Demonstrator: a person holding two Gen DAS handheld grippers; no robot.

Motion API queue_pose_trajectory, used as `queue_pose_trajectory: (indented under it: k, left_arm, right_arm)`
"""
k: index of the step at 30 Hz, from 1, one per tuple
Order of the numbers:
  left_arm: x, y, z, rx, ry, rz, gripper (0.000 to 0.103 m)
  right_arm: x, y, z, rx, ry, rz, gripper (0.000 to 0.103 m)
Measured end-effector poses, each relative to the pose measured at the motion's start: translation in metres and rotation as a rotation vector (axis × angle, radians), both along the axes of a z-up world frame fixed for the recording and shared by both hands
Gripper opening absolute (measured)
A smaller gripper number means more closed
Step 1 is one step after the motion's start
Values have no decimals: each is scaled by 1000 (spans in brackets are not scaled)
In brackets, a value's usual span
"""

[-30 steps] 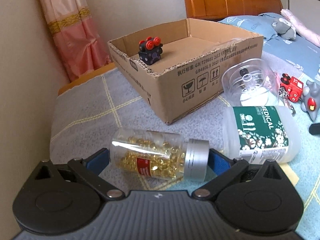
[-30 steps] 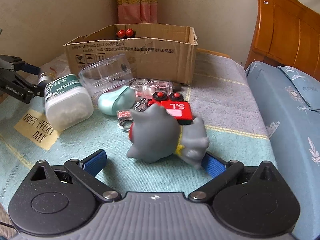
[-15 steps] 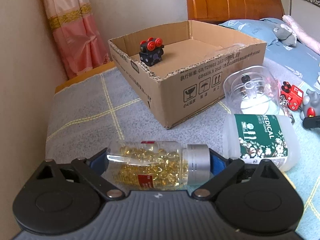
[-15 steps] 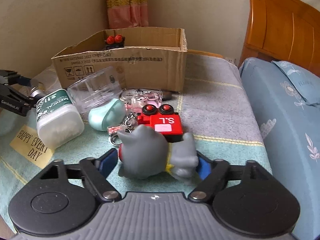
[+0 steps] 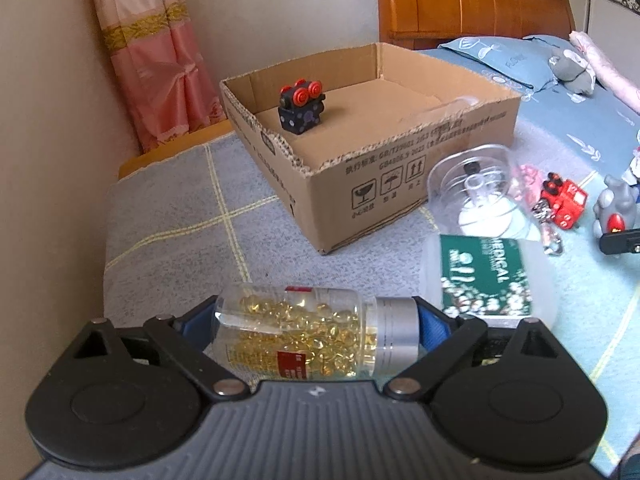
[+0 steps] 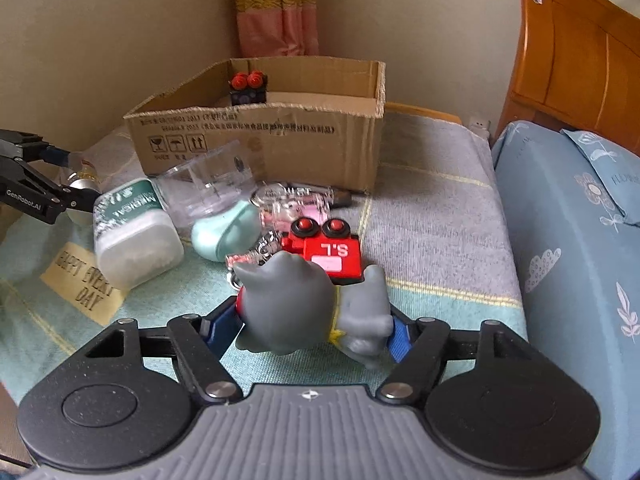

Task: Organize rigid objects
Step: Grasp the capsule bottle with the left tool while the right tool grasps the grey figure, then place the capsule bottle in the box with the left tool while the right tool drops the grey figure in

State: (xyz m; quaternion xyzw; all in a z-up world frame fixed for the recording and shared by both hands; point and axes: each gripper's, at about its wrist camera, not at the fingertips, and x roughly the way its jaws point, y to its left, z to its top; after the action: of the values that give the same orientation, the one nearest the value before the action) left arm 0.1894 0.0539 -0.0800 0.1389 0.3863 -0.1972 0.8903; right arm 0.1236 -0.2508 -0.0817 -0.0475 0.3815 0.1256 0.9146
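L gripper (image 5: 316, 322) holds the pill bottle (image 5: 304, 332) sideways, pads on both ends, just above the blanket (image 5: 168, 240). The box (image 5: 400, 160) w/ a small toy (image 5: 301, 107) is behind. R gripper (image 6: 310, 324) jaws just closed on the grey toy (image 6: 304, 312), in front of the red truck (image 6: 324, 252).

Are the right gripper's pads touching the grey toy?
Touching. The right wrist view shows both blue pads pressed against the grey toy in the right gripper, whose jaws have just been closing.

Beige walls (image 6: 100, 40), pink curtain (image 5: 156, 80), wooden headboard (image 5: 460, 4), seemingly daylit blue bedding (image 6: 580, 240).
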Motion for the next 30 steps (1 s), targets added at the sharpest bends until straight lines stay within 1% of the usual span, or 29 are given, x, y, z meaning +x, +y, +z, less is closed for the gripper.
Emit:
queue_pose_trajectory:
  k: [8,12,16,19,23,30]
  left_arm:
    - [-6,-10,42,-6,-22,-23,96]
    - [1,-24,62,-23,-41,-38,96]
    - [17,-43,76,-33,-81,-49,96]
    - [34,-56,82,-35,-102,-51,96]
    - [60,-70,86,-41,-115,-48,96]
    - [92,-84,74,-30,-107,-26,96]
  right_arm:
    - [3,3,34,-21,-37,122,77]
    - [12,4,54,-13,-71,164,77]
    - [25,5,74,-5,-117,193,77]
    - [38,5,86,-6,-145,200,77]
    - [56,7,95,-18,-160,202,77]
    - [81,7,104,-23,-164,190,77]
